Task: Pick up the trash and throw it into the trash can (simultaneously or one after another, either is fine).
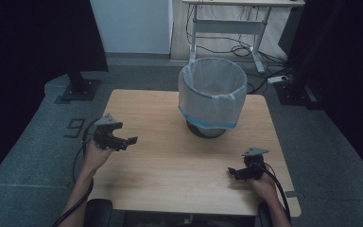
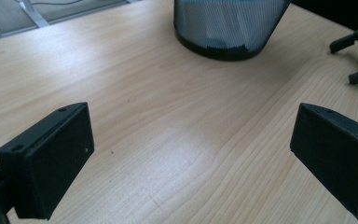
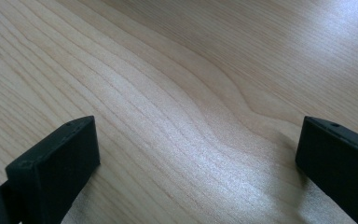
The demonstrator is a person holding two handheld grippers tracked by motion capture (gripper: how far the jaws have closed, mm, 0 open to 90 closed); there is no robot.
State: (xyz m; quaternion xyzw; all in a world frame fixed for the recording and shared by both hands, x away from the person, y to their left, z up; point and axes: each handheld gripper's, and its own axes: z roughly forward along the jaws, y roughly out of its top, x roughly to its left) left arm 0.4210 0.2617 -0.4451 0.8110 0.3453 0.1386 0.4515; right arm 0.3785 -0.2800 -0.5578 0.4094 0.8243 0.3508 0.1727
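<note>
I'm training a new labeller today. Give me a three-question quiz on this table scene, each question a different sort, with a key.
1. True or false: the left gripper is clamped on something.
2. What lines the mesh bin? A) a pale bag B) newspaper C) nothing
3. Fill in: the right gripper is near the table's ____ edge, by the person.

Key: 1 false, since its jaws stand wide apart over bare wood; 2 A, with the bag folded over the rim; 3 near.
</note>
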